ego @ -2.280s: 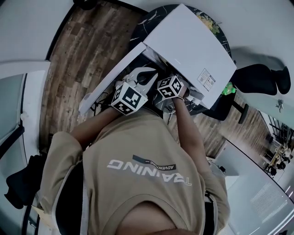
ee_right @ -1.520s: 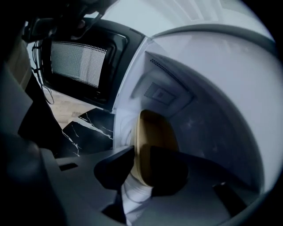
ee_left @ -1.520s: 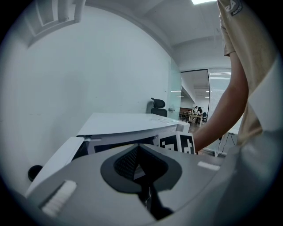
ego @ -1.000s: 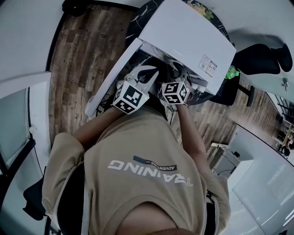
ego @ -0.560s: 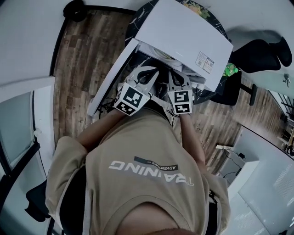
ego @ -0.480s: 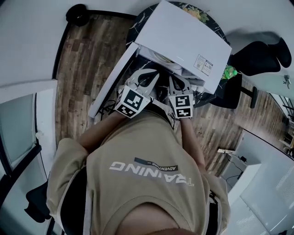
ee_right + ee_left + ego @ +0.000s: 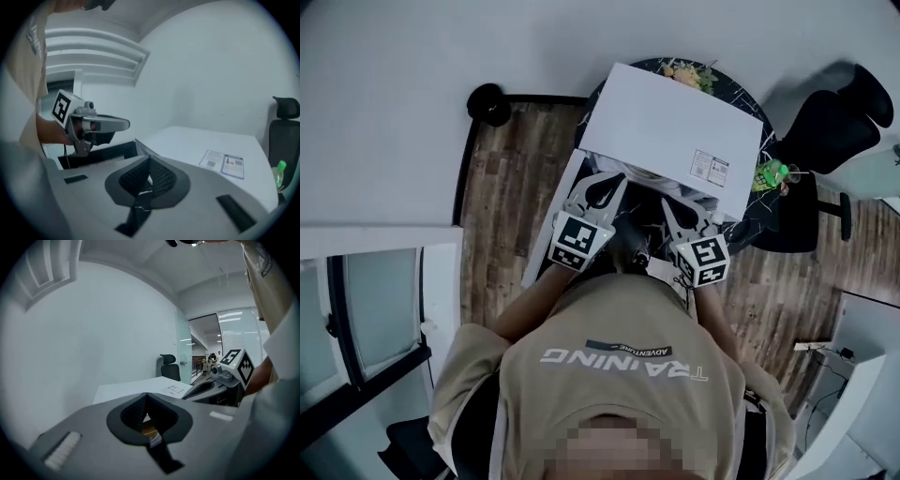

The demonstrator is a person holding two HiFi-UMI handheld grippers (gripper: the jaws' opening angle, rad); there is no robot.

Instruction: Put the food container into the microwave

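**Both tongs closed and empty at the open microwave**

A person in a tan shirt [image 7: 619,375] stands tight against a round, dark, white-veined table [image 7: 733,86] that carries a white microwave [image 7: 675,131]. The oven takes up most of the tabletop. Its door [image 7: 551,220] hangs open on the person's left, and a printed label [image 7: 710,169] is stuck on its flat top, near the right front corner.

The left gripper [image 7: 146,397] has its jaws pressed together at the tips with nothing held between them. The right gripper [image 7: 149,160] is the same, jaws closed and holding nothing. From above, both point into the oven's mouth, side by side but apart, the left one nearer the door.

I cannot make out the food container. The oven's top hides most of the cavity, and only a pale patch shows under its front edge, too unclear to name.

A green bottle [image 7: 769,173] stands on the table just to the right of the microwave. Something yellow and leafy [image 7: 689,75] sits behind the oven at the table's far edge. A black office chair [image 7: 830,117] is beside the table on the right.

The floor is wood plank [image 7: 502,187], running up to a plain pale wall [image 7: 422,56]. A small round black object [image 7: 490,103] lies on the floor near the wall. A glass partition [image 7: 366,309] closes off the left side.
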